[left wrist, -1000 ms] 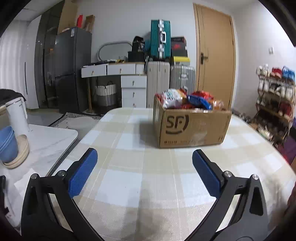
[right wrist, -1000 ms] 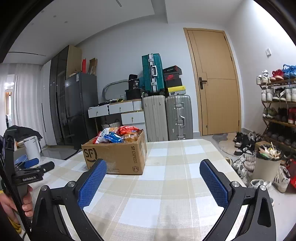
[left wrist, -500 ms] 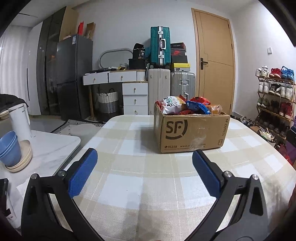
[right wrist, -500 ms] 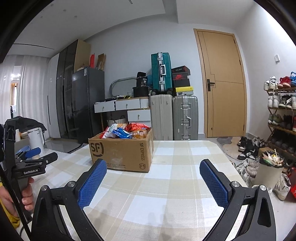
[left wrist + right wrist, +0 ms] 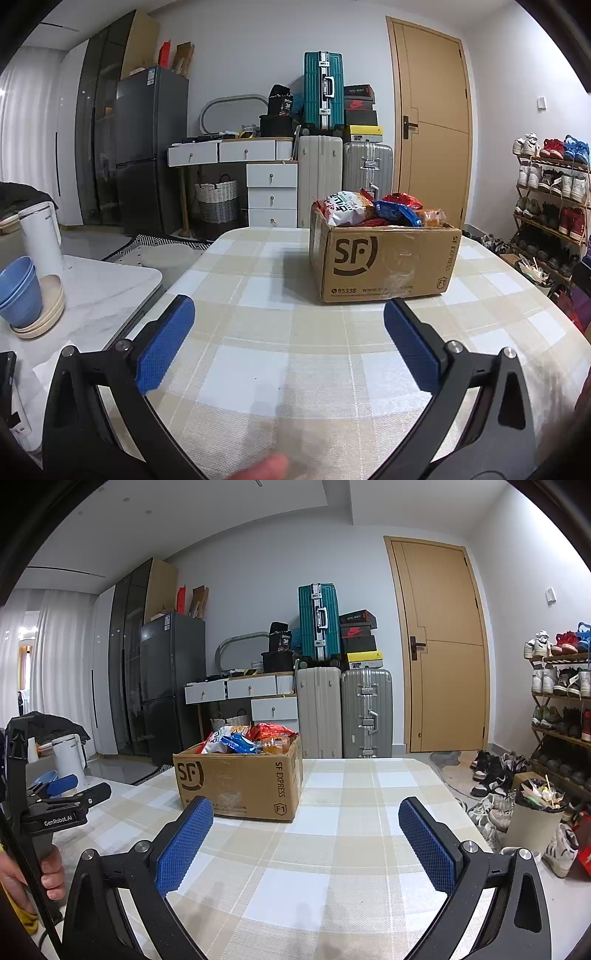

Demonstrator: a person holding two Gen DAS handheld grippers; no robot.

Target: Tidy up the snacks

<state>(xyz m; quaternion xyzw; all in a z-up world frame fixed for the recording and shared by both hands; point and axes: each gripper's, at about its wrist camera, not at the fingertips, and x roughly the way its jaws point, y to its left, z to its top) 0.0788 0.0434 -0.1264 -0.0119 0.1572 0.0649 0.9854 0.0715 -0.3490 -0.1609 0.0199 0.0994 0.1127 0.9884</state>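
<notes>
A brown SF cardboard box (image 5: 384, 262) stands on the checked tablecloth (image 5: 280, 332), filled with snack bags (image 5: 347, 212) in white, red and blue. It also shows in the right wrist view (image 5: 236, 782), with the snack bags (image 5: 247, 738) heaped inside. My left gripper (image 5: 288, 339) is open and empty, hovering over the cloth in front of the box. My right gripper (image 5: 304, 838) is open and empty, to the right of and in front of the box. The left gripper also shows at the left edge of the right wrist view (image 5: 66, 794).
A white side table (image 5: 99, 291) at left holds blue bowls (image 5: 18, 288) and a white kettle (image 5: 40, 240). Behind the table stand suitcases (image 5: 343, 173), a drawer unit (image 5: 271, 192) and a fridge (image 5: 147, 147). A shoe rack (image 5: 561, 701) and a bin (image 5: 535, 812) are at right.
Both wrist cameras have tilted up and drawn slightly nearer, so the box sits lower and larger in each view. Both grippers stay open and empty.
</notes>
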